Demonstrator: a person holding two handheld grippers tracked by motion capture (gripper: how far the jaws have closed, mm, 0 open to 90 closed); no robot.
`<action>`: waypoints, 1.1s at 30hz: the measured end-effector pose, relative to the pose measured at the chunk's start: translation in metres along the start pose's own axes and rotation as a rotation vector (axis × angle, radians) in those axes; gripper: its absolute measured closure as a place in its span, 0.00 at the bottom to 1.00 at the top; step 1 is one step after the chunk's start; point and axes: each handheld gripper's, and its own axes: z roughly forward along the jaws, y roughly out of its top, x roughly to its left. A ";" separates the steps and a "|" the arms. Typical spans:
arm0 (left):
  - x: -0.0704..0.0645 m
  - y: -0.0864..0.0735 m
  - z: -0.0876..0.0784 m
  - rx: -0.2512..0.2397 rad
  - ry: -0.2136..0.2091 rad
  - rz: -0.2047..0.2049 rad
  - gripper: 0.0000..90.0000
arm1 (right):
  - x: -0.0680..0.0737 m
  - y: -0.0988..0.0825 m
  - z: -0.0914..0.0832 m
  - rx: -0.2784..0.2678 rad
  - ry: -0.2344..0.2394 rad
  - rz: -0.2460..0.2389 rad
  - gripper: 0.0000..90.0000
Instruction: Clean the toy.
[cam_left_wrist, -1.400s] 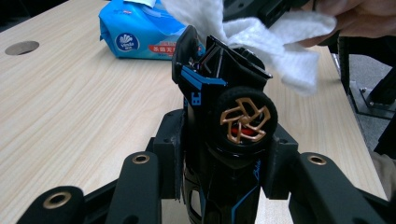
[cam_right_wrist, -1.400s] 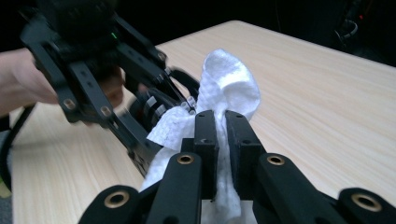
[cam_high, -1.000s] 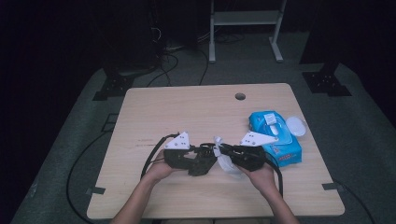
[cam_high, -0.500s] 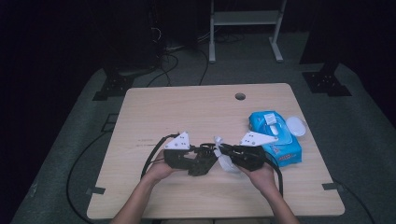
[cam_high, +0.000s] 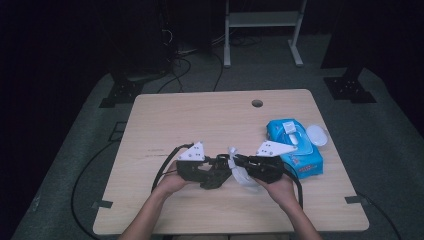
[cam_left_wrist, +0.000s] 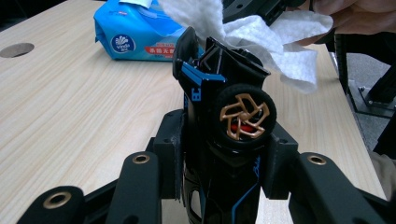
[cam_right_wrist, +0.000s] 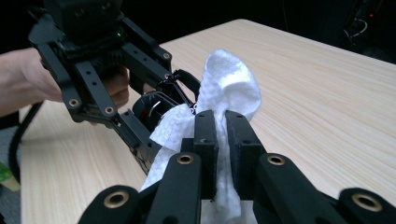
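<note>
A black toy car (cam_left_wrist: 233, 121) with blue trim and a gold-spoked wheel (cam_left_wrist: 244, 116) stands nose-up between the jaws of my left gripper (cam_left_wrist: 225, 149), which is shut on its sides. My right gripper (cam_right_wrist: 222, 126) is shut on a crumpled white wipe (cam_right_wrist: 231, 84). The wipe (cam_left_wrist: 261, 32) rests against the top end of the car. In the high view both grippers meet near the table's front middle, left gripper (cam_high: 219, 172) facing right gripper (cam_high: 241, 167), with the wipe (cam_high: 239, 175) between them. In the right gripper view the car (cam_right_wrist: 159, 105) sits partly hidden behind the wipe.
A blue pack of wet wipes (cam_high: 295, 150) lies to the right of my right hand, with a white oval object (cam_high: 316, 135) beside it. A round cable hole (cam_high: 257, 103) is at the far edge of the wooden table (cam_high: 200, 120). Cables trail off the left gripper.
</note>
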 end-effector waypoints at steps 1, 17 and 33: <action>0.000 0.000 0.000 -0.003 0.001 0.000 0.65 | 0.000 0.001 -0.001 -0.005 0.000 0.001 0.92; -0.004 0.003 0.004 -0.005 -0.009 0.008 0.65 | 0.019 0.021 0.004 -0.018 0.030 -0.077 0.92; -0.003 0.003 0.004 0.004 0.000 0.012 0.65 | 0.017 0.029 0.010 0.014 0.006 -0.069 0.92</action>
